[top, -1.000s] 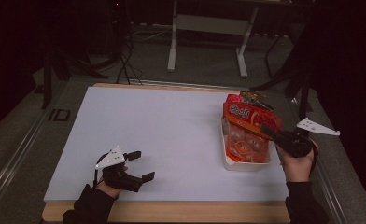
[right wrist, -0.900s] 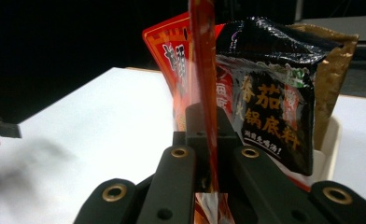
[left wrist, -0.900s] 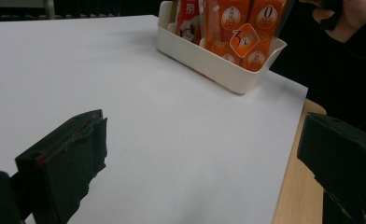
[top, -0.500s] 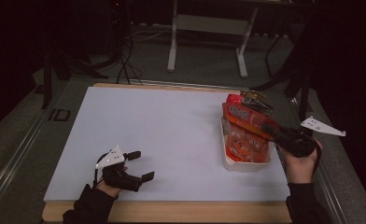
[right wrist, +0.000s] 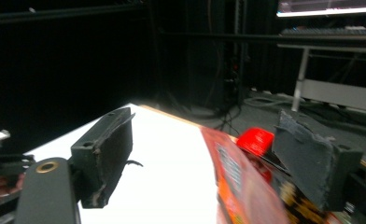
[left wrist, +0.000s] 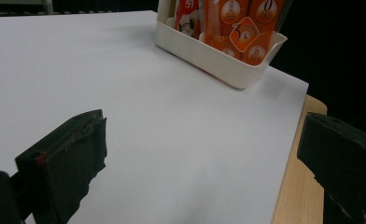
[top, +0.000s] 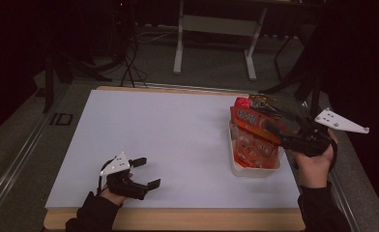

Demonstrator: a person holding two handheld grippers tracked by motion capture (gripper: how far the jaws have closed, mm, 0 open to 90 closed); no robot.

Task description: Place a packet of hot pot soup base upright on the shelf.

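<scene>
The white surface (top: 168,145) is laid over a wooden board and is bare across most of its width, which leaves working room in the middle. At its right side a cream tray (top: 255,169) is set, with orange snack packets stood on end inside it, probably so that each can be gripped by an edge. A larger orange-and-red packet (top: 255,126) is seen tilted above the tray, with a red item and a dark wrapper just behind it at the far end.

The right hand-held gripper (top: 274,126) is held over the tray. In the right gripper view its jaws are spread, and the blurred packet (right wrist: 246,186) lies between them, nearer the right jaw; whether it is actually pinched cannot be told. It is judged that a packet is being put in or taken out.

The left hand-held gripper (top: 146,172) is rested near the front left corner, released, with nothing between its jaws, well apart from the tray, apparently parked out of the way.
</scene>
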